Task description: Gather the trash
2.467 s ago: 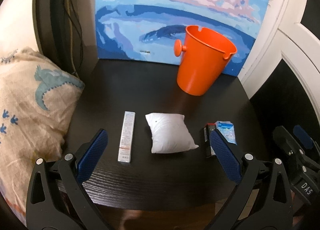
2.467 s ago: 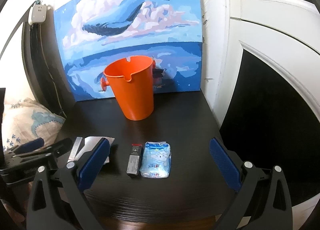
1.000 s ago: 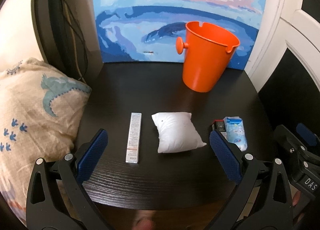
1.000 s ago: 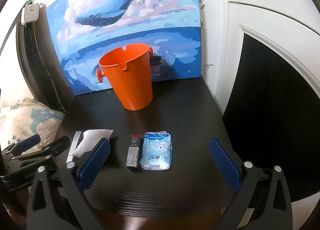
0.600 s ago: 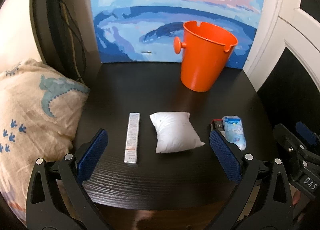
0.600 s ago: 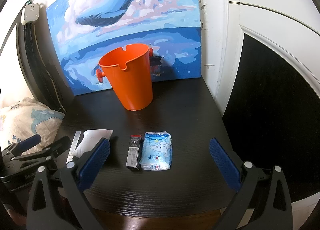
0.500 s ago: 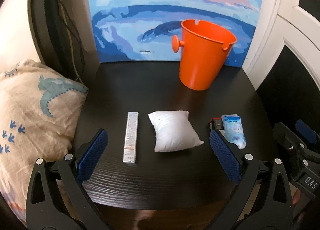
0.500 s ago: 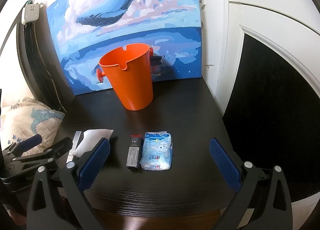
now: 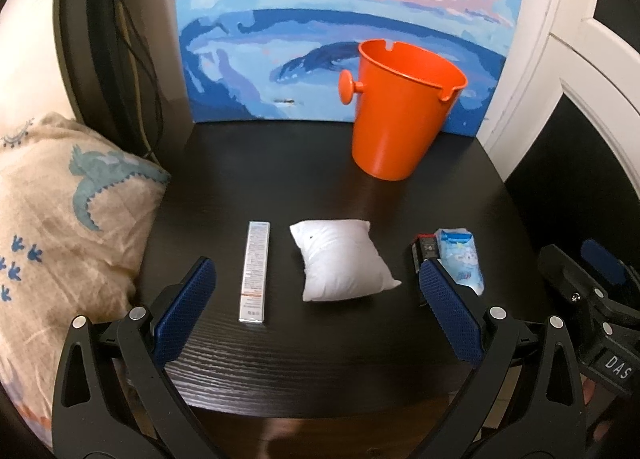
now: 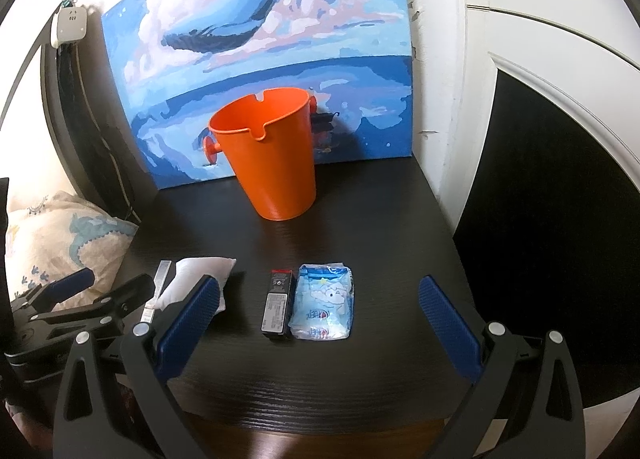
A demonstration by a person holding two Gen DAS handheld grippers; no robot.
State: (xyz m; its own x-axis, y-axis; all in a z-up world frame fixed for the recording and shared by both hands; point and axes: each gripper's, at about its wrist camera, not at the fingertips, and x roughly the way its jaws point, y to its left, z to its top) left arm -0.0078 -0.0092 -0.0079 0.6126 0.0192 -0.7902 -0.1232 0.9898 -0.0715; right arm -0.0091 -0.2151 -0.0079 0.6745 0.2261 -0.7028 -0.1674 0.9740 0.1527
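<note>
Bright orange bucket (image 9: 402, 111), plain all over, against a painting (image 9: 344, 19) in blues, with pink-white clouds and a dark navy whale. The table (image 9: 320, 359) is black with a fine wood grain. On it: a pure white little pouch (image 9: 340, 259) (one tiny dark speck near its corner), a long silvery-white box (image 9: 255, 271) with an orange band low down, a black box (image 10: 279, 301) tipped red, and a pale blue packet (image 10: 325, 301) printed with a white cartoon figure. The pillow (image 9: 60, 227) is beige with teal dinosaur and blue footprints. Gripper pads (image 10: 190, 329) are textured blue on black frames.

Both wrist views face the shared orange bucket (image 9: 402, 111) (image 10: 270, 161) from the table's near edge.
</note>
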